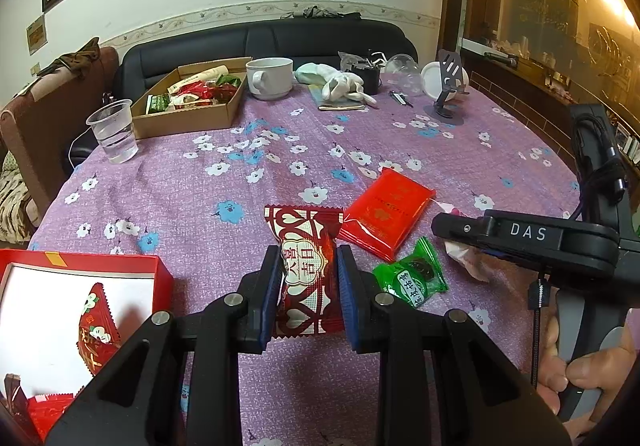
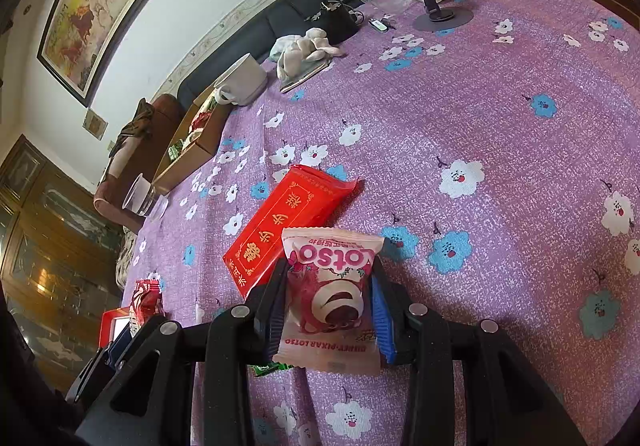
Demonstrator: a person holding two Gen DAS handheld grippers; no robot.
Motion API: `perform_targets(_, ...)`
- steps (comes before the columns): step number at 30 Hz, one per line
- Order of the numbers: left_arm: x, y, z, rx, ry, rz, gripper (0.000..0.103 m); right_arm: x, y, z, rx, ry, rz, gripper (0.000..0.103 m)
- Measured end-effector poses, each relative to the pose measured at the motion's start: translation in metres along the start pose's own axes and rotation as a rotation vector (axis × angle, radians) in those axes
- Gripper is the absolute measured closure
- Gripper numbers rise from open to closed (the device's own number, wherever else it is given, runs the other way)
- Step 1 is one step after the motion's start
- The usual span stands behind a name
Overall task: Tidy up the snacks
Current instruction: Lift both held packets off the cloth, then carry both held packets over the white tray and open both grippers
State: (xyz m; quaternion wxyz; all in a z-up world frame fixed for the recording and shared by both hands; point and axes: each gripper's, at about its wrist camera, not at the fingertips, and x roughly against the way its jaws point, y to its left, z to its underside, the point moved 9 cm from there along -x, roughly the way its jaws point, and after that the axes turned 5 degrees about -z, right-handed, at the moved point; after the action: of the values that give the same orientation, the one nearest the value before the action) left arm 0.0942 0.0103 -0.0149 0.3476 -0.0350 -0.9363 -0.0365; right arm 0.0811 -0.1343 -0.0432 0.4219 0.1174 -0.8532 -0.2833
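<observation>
My left gripper [image 1: 307, 278] is shut on a red-and-white patterned snack packet [image 1: 306, 270] held just above the purple cloth. A red box [image 1: 158, 274] with a white inside lies at its left, holding a red packet [image 1: 96, 310]. A flat red packet [image 1: 386, 219] and a green candy [image 1: 412, 278] lie to its right. My right gripper [image 2: 330, 298] is shut on a pink Lotso snack packet [image 2: 332, 298], with the flat red packet [image 2: 288, 224] just beyond it. The right gripper also shows in the left wrist view [image 1: 520, 242].
A cardboard box [image 1: 188, 113] of snacks, a plastic cup of water [image 1: 114, 131] and a white mug [image 1: 270, 77] stand at the far left of the table. A white cloth [image 1: 340, 83], a phone stand [image 1: 446, 97] and clear cups sit at the back.
</observation>
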Motion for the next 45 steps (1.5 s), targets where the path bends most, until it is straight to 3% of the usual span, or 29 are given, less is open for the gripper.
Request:
perform_targets(26, 0.003, 0.001, -0.002, -0.002, -0.010, -0.007, 0.078, 0.000, 0.001, 0.000, -0.004, -0.001, 0.000, 0.065)
perform_targets(45, 0.021, 0.013, -0.012, 0.039, -0.092, -0.030, 0.078, 0.018, 0.019, -0.006, 0.006, -0.067, -0.066, 0.065)
